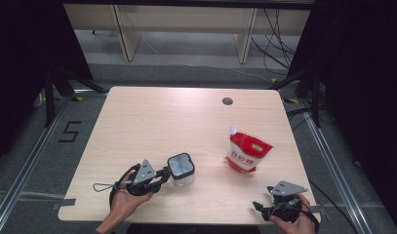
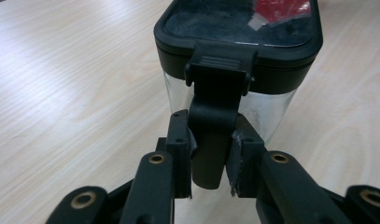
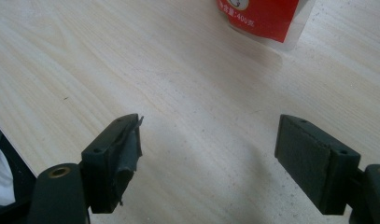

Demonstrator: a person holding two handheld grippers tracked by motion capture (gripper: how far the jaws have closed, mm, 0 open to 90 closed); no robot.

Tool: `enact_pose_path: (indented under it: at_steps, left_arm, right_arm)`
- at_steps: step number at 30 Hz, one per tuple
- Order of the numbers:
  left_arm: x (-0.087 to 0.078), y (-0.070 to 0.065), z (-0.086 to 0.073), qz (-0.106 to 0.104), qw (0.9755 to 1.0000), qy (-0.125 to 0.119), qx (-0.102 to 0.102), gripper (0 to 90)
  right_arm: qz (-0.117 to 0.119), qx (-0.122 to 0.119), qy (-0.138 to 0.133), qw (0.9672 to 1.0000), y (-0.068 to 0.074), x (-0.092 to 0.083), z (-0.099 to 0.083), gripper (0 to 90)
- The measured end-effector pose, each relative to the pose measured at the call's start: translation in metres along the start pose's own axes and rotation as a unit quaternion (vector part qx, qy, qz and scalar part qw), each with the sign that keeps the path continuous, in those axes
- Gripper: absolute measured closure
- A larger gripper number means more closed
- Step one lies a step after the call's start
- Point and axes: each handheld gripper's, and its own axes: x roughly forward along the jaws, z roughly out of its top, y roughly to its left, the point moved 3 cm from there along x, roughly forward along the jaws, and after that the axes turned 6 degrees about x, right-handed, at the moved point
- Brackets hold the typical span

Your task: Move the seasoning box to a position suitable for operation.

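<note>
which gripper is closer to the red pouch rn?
Right. The right gripper sits at the table's near edge, just below the red pouch, jaws open. The left gripper is farther left, jaws clamped on the clear container's handle.

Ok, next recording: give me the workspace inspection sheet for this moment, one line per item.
Surface: light wood table, with a round grommet hole near the far edge.
Job's things: clear container with a black lid, standing upright near the front left; red and white pouch to its right, apart from it.
Clutter: nothing seen.
Grippers: left tool shut on the container's black latch tab; right tool open over bare table, near the front right corner.
Cables: a wire loop lies beside the left tool; loose cables on the floor at far right.
Surroundings: grey floor, dark curtains on both sides, pale furniture legs beyond the table.
</note>
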Motion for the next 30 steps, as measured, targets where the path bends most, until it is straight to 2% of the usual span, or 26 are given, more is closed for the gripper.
enact_pose_path:
  at_steps: [1, 2, 3, 5, 8, 12, 14, 15, 16, 18, 19, 20, 23, 24, 25, 27, 29, 30]
  left_arm:
    - [0.002, -0.003, 0.0, -0.01, 0.9999, -0.009, -0.008, 72.8]
    - [0.003, -0.005, 0.001, -0.015, 0.9998, -0.012, -0.007, 72.7]
    - [0.002, -0.004, 0.001, -0.022, 0.9997, -0.008, 0.007, 72.7]
    - [0.002, -0.007, 0.002, -0.035, 0.9992, -0.013, 0.016, 72.7]
    - [0.003, -0.012, 0.004, -0.048, 0.9983, -0.027, 0.021, 72.7]
    - [0.005, -0.02, 0.005, -0.067, 0.9969, -0.029, 0.03, 72.7]
    - [0.007, -0.024, 0.006, -0.078, 0.9958, -0.04, 0.028, 72.7]
    - [0.007, -0.024, 0.006, -0.085, 0.995, -0.037, 0.038, 72.7]
    - [0.008, -0.026, 0.007, -0.097, 0.9939, -0.038, 0.037, 72.7]
    - [0.008, -0.027, 0.007, -0.104, 0.9927, -0.035, 0.05, 72.7]
    - [0.009, -0.029, 0.008, -0.115, 0.9913, -0.041, 0.049, 72.6]
    - [0.011, -0.032, 0.009, -0.117, 0.9909, -0.049, 0.045, 72.6]
    - [0.012, -0.031, 0.01, -0.114, 0.991, -0.042, 0.056, 72.5]
    - [0.012, -0.029, 0.01, -0.114, 0.9905, -0.04, 0.067, 72.4]
    - [0.013, -0.03, 0.01, -0.117, 0.9909, -0.042, 0.052, 72.3]
    - [0.013, -0.029, 0.01, -0.112, 0.9919, -0.04, 0.046, 71.5]
    - [0.013, -0.026, 0.011, -0.104, 0.9926, -0.038, 0.05, 70.5]
    - [0.014, -0.024, 0.011, -0.103, 0.9927, -0.036, 0.052, 70.0]
  right_arm:
    - [0.0, 0.0, 0.0, 1.0, 0.0, 0.0, 0.0, 23.7]
    - [0.0, 0.001, 0.001, 1.0, 0.0, 0.0, 0.0, 23.7]
    - [0.001, 0.001, 0.001, 1.0, 0.0, 0.0, 0.0, 23.7]
    - [0.001, 0.001, -0.001, 1.0, 0.0, 0.0, 0.0, 23.7]
    - [0.002, 0.002, 0.0, 1.0, 0.0, 0.0, 0.0, 23.7]
    - [0.002, 0.002, 0.001, 1.0, 0.0, 0.0, 0.0, 23.7]
    - [0.002, 0.001, 0.0, 1.0, 0.0, 0.0, 0.0, 23.7]
    - [0.001, 0.001, -0.001, 1.0, 0.0, 0.0, 0.0, 23.7]
    - [0.001, 0.001, 0.0, 1.0, 0.0, 0.0, 0.0, 23.7]
    - [0.002, 0.0, -0.001, 1.0, 0.0, 0.0, 0.0, 23.7]
    - [0.002, 0.0, -0.001, 1.0, 0.0, 0.0, 0.0, 23.8]
    - [0.002, 0.001, -0.001, 1.0, 0.0, 0.0, 0.0, 23.7]
    - [0.001, 0.0, 0.0, 1.0, 0.0, 0.0, 0.0, 23.7]
    - [0.002, 0.001, 0.0, 1.0, 0.0, 0.0, 0.0, 23.7]
    - [0.002, 0.0, 0.002, 1.0, 0.0, 0.0, 0.0, 23.7]
    - [0.003, -0.002, 0.0, 1.0, 0.0, 0.0, 0.0, 23.8]
    - [0.003, -0.002, 0.0, 1.0, 0.0, 0.0, 0.0, 23.7]
    - [0.004, 0.007, 0.007, 0.9999, 0.001, 0.0, 0.0, 23.7]
